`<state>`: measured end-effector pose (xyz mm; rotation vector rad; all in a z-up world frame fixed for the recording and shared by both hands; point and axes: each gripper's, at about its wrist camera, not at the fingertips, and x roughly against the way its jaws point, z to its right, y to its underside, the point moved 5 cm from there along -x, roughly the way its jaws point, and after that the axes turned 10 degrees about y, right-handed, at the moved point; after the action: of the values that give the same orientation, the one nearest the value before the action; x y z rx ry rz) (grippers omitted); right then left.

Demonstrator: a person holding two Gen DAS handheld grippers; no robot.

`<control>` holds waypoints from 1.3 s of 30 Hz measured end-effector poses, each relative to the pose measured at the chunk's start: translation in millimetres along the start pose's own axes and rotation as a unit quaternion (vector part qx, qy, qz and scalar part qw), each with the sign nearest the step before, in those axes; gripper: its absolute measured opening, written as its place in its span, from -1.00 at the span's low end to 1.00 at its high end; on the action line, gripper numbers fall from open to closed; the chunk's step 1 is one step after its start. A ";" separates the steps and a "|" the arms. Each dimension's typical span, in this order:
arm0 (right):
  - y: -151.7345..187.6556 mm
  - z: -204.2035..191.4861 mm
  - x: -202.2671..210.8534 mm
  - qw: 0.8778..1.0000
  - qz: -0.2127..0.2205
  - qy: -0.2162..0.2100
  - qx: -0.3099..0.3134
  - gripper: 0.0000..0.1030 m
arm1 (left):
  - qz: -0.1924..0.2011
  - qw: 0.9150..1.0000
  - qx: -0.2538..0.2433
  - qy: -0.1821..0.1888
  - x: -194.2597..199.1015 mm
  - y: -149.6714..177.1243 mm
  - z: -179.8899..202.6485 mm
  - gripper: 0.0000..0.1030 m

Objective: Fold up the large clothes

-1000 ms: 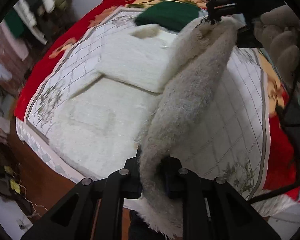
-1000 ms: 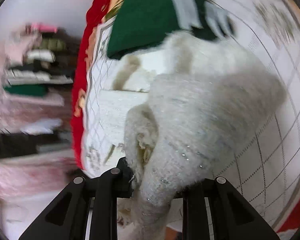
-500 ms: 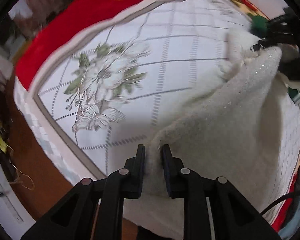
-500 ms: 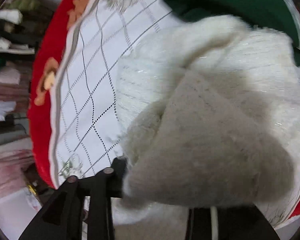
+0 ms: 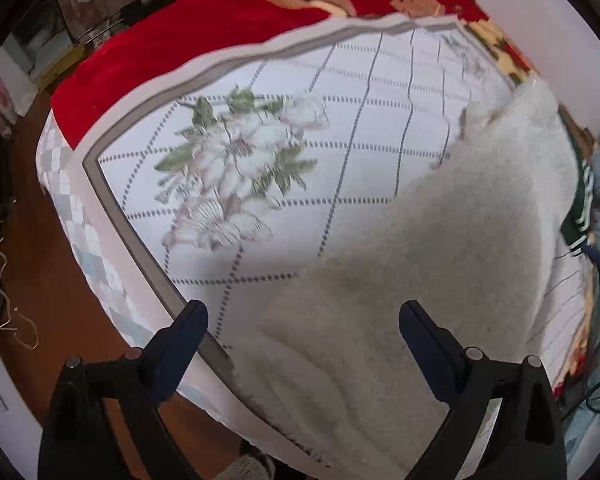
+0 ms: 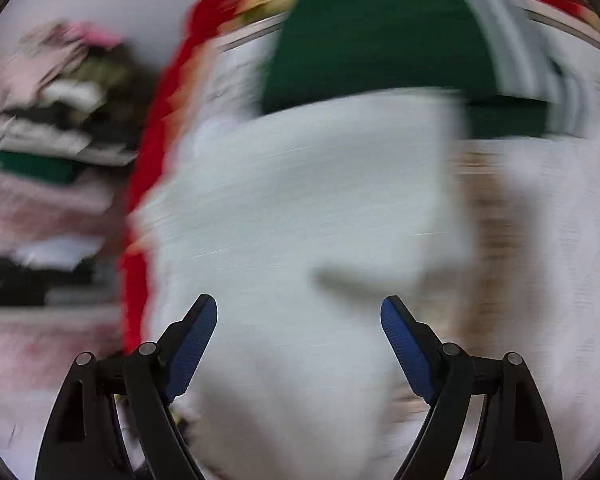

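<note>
A fluffy white sweater (image 5: 440,264) lies on the bed, spread from the lower middle to the right of the left wrist view. My left gripper (image 5: 303,314) hovers over its near edge with jaws opening wide, and the pads do not touch the fabric. In the blurred right wrist view the same white sweater (image 6: 300,208) fills the middle. My right gripper (image 6: 299,312) is above it, jaws opening, nothing pressed between the blue pads.
The bed has a white checked cover with a flower print (image 5: 236,168) over a red blanket (image 5: 204,24). A green garment with white stripes (image 6: 380,28) lies beyond the sweater. Brown floor (image 5: 48,280) runs along the bed's left edge. Stacked clothes (image 6: 52,140) stand at left.
Both grippers have let go of the white sweater and opened wide. The sweater has dropped flat onto the bed. The right wrist view has swung and is now blurred.
</note>
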<state>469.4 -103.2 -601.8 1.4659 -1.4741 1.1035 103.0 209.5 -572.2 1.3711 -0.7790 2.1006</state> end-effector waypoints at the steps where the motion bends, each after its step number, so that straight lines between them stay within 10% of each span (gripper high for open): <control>1: -5.3 31.2 -9.8 1.000 -0.010 0.002 -0.020 0.67 | -0.011 1.000 0.001 -0.003 -8.2 5.2 5.2 0.90; 9: -40.0 71.4 -95.5 0.988 -0.036 -0.144 -0.052 0.61 | 0.003 0.998 0.025 -0.049 -11.2 12.7 14.1 0.90; 10: -42.6 66.5 -92.9 0.987 -0.024 -0.152 -0.041 -0.11 | 0.009 0.998 0.031 -0.058 -6.5 12.7 12.1 0.90; 11: -41.2 63.4 -91.9 0.987 -0.026 -0.153 -0.035 -0.40 | 0.013 0.997 0.034 -0.064 -3.2 12.7 10.1 0.90; 16: -20.5 87.9 -58.0 0.985 0.004 -0.145 -0.094 -0.62 | 0.036 0.992 0.064 -0.099 26.5 16.6 -3.1 0.89; 24: 121.9 233.5 57.6 0.973 0.019 -0.017 -0.231 -0.63 | 0.039 0.991 0.085 -0.092 35.4 27.6 5.6 0.89; 29: 208.5 310.6 75.7 0.955 -0.047 0.029 -0.291 -0.42 | 0.023 0.998 0.040 -0.046 4.7 11.5 56.8 0.89; 32: 214.6 328.1 83.4 0.956 -0.068 0.035 -0.284 0.18 | 0.003 1.000 -0.019 -0.022 -24.3 -6.9 98.6 0.89; 37: 205.8 337.2 134.2 0.972 -0.038 0.062 -0.224 0.22 | -0.043 0.993 -0.100 -0.041 -92.8 -23.1 139.8 0.85; 39: 198.7 326.9 152.5 0.975 -0.020 0.067 -0.213 0.22 | -0.041 0.992 -0.107 -0.053 -104.9 -27.5 140.6 0.11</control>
<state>282.1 -469.2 -577.9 1.0958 -1.4673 0.7822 248.8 119.5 -618.5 1.3803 -0.9460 1.8353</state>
